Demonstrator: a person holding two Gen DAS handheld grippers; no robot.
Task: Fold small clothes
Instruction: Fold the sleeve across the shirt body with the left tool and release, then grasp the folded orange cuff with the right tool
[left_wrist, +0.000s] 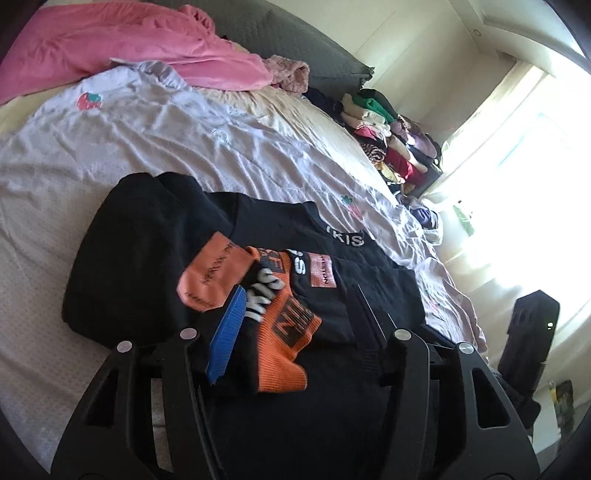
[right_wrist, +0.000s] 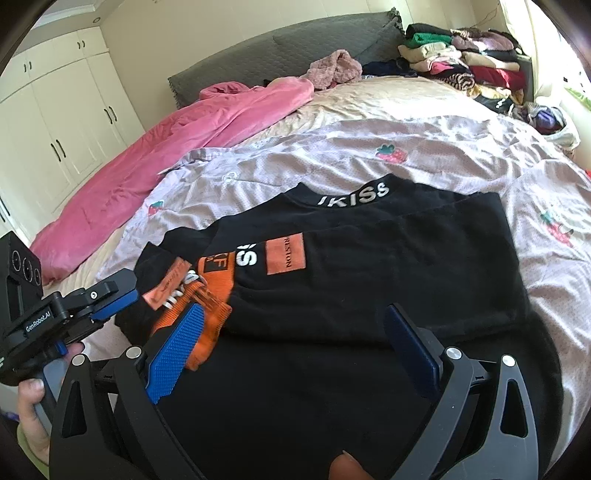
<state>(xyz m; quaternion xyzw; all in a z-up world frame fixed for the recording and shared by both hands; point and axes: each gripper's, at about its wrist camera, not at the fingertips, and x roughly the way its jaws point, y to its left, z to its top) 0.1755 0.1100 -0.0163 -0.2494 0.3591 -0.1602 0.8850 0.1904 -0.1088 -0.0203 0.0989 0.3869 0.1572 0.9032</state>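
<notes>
Black shirt (right_wrist: 369, 280) just beyond right gripper's (right_wrist: 291, 343) spread blue pads.

The left gripper (left_wrist: 295, 314) points forward and down, jaws parted, nothing pinched between them. The right gripper (right_wrist: 291, 343) does likewise, its blue pads wide apart. At eight o'clock a hand (right_wrist: 35, 398) grips the left handle

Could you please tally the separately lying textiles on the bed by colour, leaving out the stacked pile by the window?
Black: 1, the black sweatshirt with orange patches
Pink: 2, the pink blanket and the fuzzy pink garment
Pale lilac: 1, the strawberry-print quilt
Total: 4
</notes>
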